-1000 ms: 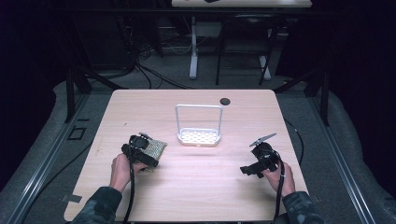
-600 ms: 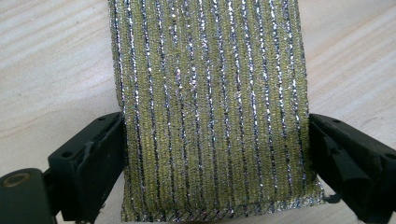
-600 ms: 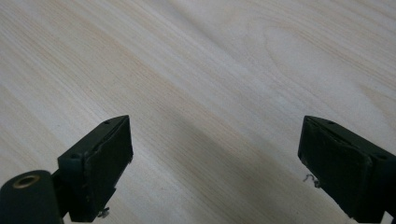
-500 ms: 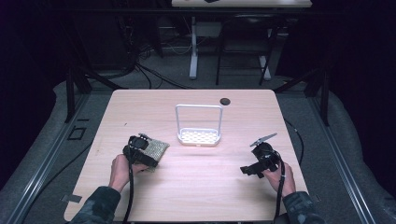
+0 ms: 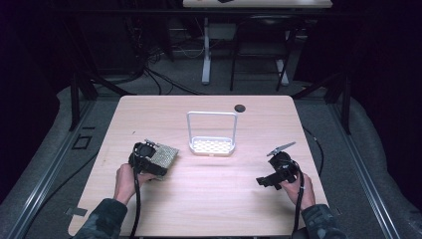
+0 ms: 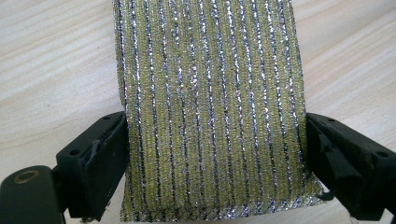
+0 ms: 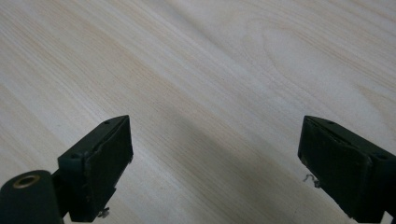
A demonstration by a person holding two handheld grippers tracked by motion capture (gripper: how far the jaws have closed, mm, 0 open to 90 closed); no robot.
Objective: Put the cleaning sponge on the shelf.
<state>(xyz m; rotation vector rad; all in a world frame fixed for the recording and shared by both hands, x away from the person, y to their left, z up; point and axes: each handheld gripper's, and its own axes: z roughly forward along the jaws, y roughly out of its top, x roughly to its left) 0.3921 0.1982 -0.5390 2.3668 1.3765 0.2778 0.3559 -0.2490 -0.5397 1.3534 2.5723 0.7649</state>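
The sponge (image 5: 163,157), a yellow-green pad with glittering silver stripes, sits between the jaws of our left gripper (image 5: 149,158) near the table's (image 5: 149,114) left front, just in front and to the left of the white rack (image 5: 211,144). Compared with a second ago, almost nothing has shifted: sponge, rack and both hands lie where they were. In the left gripper view the jaws press against both edges of the sponge (image 6: 210,107), so we judge the grasp made but the lift not begun. Our right gripper (image 5: 271,178) rests low at the right front, jaws spread wide over bare wood, holding nothing. We take this as a settled pause before carrying the sponge toward the rack
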